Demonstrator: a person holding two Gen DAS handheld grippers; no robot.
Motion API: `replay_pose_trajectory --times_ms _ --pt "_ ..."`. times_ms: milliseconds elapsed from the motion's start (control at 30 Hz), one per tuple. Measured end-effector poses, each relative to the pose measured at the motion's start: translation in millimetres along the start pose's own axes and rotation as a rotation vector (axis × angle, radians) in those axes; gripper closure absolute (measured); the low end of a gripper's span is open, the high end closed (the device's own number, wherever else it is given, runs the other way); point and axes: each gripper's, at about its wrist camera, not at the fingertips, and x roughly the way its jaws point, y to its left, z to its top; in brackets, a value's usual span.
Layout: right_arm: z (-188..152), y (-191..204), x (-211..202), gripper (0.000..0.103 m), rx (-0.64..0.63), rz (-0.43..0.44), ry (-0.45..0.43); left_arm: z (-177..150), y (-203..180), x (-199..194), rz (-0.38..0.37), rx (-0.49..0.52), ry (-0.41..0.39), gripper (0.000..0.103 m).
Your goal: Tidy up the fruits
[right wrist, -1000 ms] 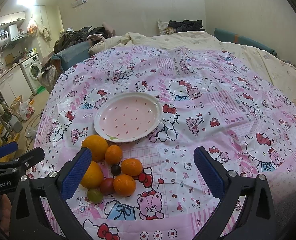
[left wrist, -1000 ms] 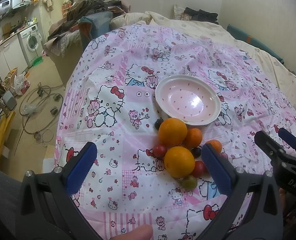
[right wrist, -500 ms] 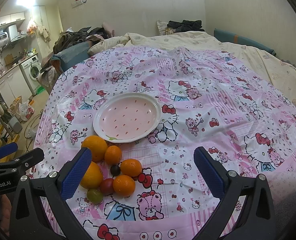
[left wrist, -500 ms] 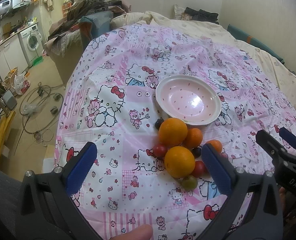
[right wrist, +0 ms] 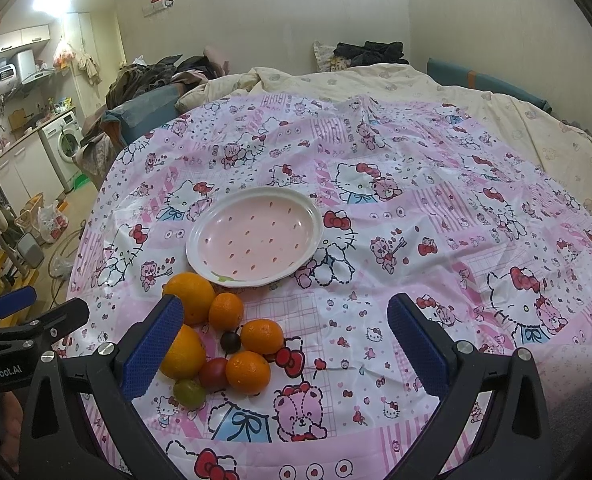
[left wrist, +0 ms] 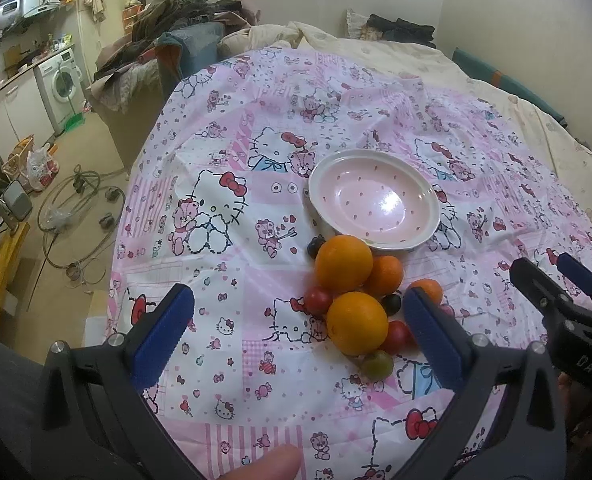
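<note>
Both tongs hover with their blue-padded jaws spread wide and nothing between them: from my remote seat I see the left gripper (left wrist: 296, 328) framing the near edge of the fruit pile, and the right gripper (right wrist: 286, 340) hanging just right of that same pile. Taking the pink strawberry-print plate (right wrist: 200, 240) as my landmark, every fruit lies outside it, on the near side, on the pink cartoon-cat tablecloth (right wrist: 415, 240). One large orange (left wrist: 343, 263) sits against the plate's near rim, with a dark grape (left wrist: 315, 246) at its left and a smaller mandarin (left wrist: 385, 274) at its right. Nearer to me than those, a second large orange (left wrist: 357, 328) rests beside a red cherry tomato (left wrist: 317, 300), another dark grape (left wrist: 391, 304) and a second red tomato (left wrist: 395, 336). A greenish tomato (left wrist: 377, 364) lies farthest from the plate. In the right wrist view two more mandarins (right wrist: 262, 336) sit at the right of the cluster, one nearer the plate than the other. I note the plate holds no fruit. Left of the plate, beyond the cloth's edge, a washing machine (left wrist: 62, 82) stands by the floor clutter.
</note>
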Motion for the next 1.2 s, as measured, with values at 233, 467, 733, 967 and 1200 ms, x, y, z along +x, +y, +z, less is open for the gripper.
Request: replay_pose_trajectory --times_ms 233,467,733,967,1200 --pt "0.1 0.4 0.1 0.0 0.0 0.0 0.002 0.6 1.0 0.3 0.001 -0.003 0.001 0.0" --pt "-1.0 -3.4 1.8 0.0 0.013 0.004 0.014 0.0 12.1 9.3 0.05 -0.029 0.031 0.0" --pt "-2.4 -21.5 10.0 0.0 0.095 -0.023 0.07 -5.9 20.0 40.3 0.063 -0.048 0.22 0.0" --pt "-4.9 -34.0 17.9 0.0 0.136 -0.059 0.109 -2.2 -5.0 76.8 0.009 -0.09 0.378 0.013" --pt "-6.4 -44.0 20.6 0.0 0.167 -0.083 0.126 0.7 -29.4 114.5 -0.043 -0.149 0.5 0.024"
